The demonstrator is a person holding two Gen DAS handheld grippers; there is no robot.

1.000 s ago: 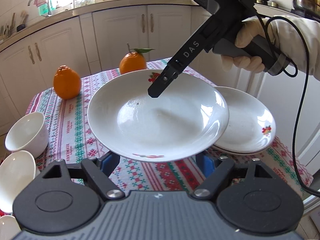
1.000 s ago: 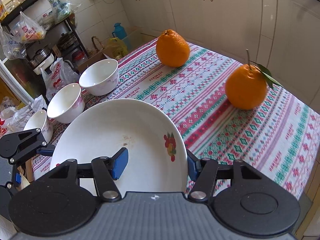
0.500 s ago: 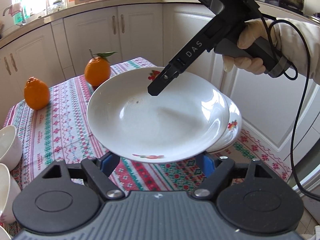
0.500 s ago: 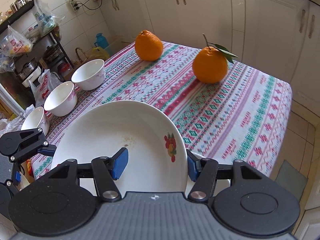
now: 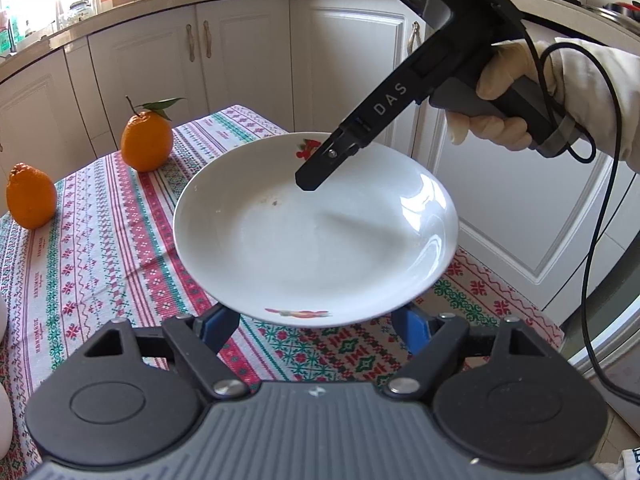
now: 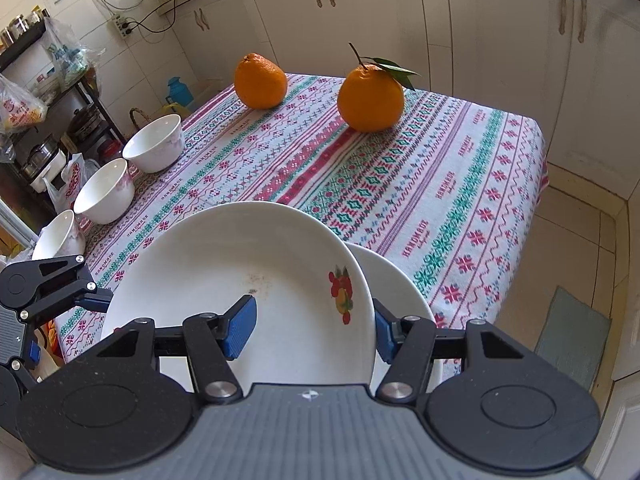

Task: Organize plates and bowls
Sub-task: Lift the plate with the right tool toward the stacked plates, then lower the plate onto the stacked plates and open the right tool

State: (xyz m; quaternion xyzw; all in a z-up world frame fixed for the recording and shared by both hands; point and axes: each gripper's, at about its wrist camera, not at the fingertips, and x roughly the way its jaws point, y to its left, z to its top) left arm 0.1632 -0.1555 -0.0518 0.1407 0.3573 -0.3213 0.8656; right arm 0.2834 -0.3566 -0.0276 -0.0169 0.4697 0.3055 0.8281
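Note:
A white plate (image 5: pixel 316 236) with fruit prints hangs above the patterned tablecloth (image 5: pixel 100 248). My right gripper (image 6: pixel 312 328) is shut on its rim, one blue pad on the inside face and the other outside the edge. In the left wrist view its black finger (image 5: pixel 320 168) lies on the plate's far side. My left gripper (image 5: pixel 314 326) is open, its fingers spread wide below the plate's near rim. A second white plate (image 6: pixel 404 300) lies on the table under the held one, at the near right edge. Three white bowls (image 6: pixel 154 148) (image 6: pixel 105 190) (image 6: pixel 58 234) stand in a row at the left edge.
Two oranges (image 6: pixel 260 80) (image 6: pixel 370 98) sit on the far half of the table, one with a leaf. White cabinets (image 6: pixel 500 60) stand close behind and to the right. A shelf with bags (image 6: pixel 36 92) is at the left. The floor (image 6: pixel 572 240) drops off past the right table edge.
Both grippers have carried the held plate to the right. It now covers the second plate in the left wrist view, and the bowls have slid out of that view.

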